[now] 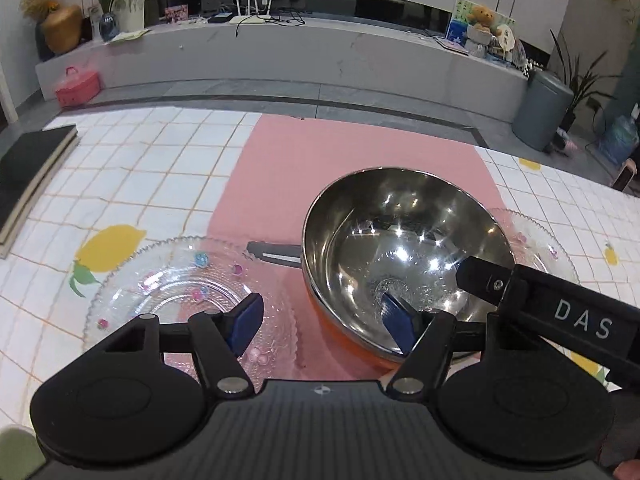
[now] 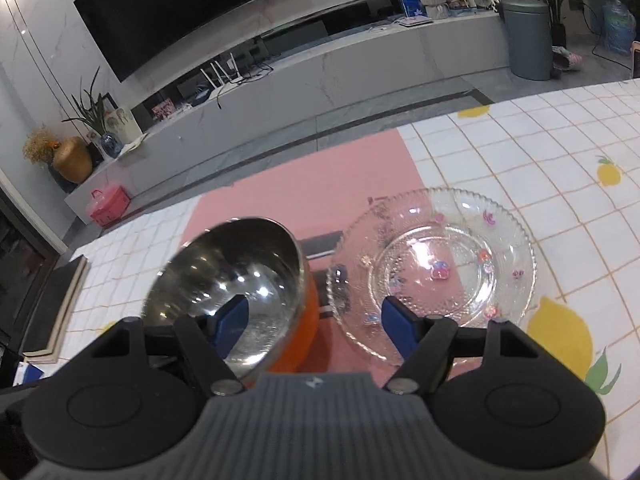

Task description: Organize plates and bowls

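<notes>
Your left tongs (image 1: 320,320) and right tongs (image 2: 316,330) both stand wide, holding nothing. On the tabletop (image 1: 160,168): one steel bowl (image 1: 400,240) between two glass plates (image 1: 180,280), on the pink mat (image 1: 340,152).

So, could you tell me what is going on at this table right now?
A person is working with two handheld grippers over a steel bowl with an orange outside, standing on a pink mat between two clear glass plates. The left gripper and the right gripper are both open, each with one finger inside the bowl and the other outside its rim. Nothing is held yet.
</notes>
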